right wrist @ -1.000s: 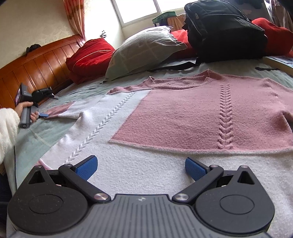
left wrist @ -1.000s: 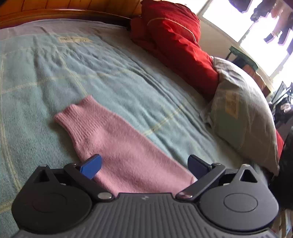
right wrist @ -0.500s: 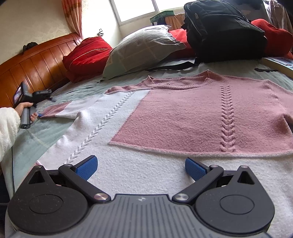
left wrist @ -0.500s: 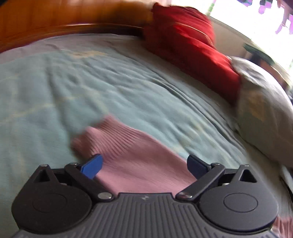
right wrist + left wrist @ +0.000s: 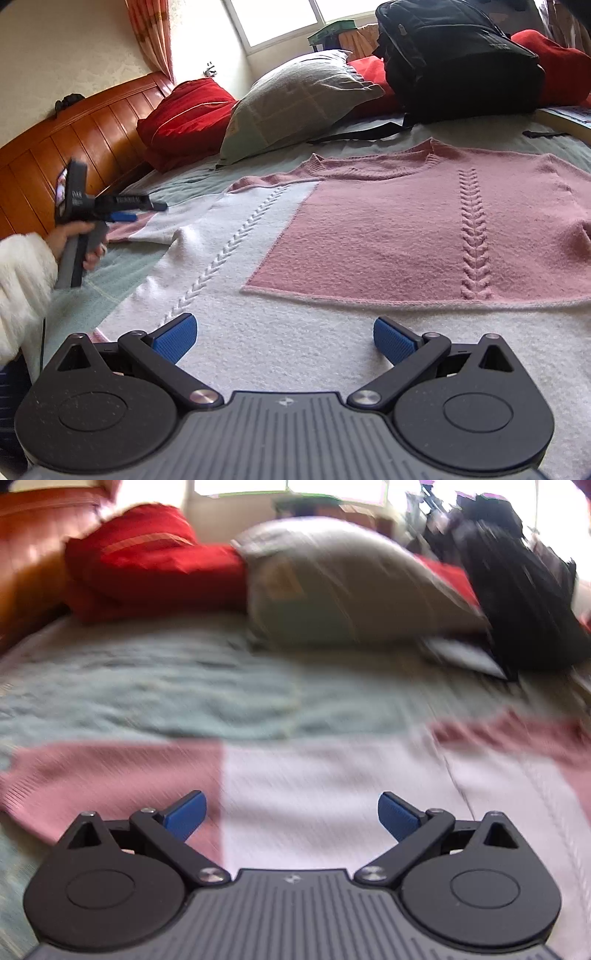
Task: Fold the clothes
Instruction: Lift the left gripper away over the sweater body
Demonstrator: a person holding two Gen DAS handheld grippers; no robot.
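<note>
A pink and white knitted sweater [image 5: 406, 229] lies flat on the bed, front up, neck toward the pillows. Its left sleeve [image 5: 147, 771] stretches out sideways, pink at the cuff and white nearer the body. My left gripper [image 5: 291, 814] hovers open just over that sleeve, at the line where pink meets white; it also shows in the right wrist view, left gripper [image 5: 144, 210], held by a hand in a white fluffy sleeve. My right gripper [image 5: 284, 338] stands open low over the white hem area, with nothing between its fingers.
A red cushion [image 5: 188, 114], a grey-green pillow [image 5: 291, 103] and a black backpack [image 5: 458, 62] line the far side of the bed. The wooden headboard [image 5: 74, 140] runs along the left. A pale green blanket [image 5: 155, 690] covers the mattress.
My left gripper has swung round from facing the headboard and cuff to facing the pillows, and now sits over the sleeve's middle. The right gripper has edged slightly forward.
</note>
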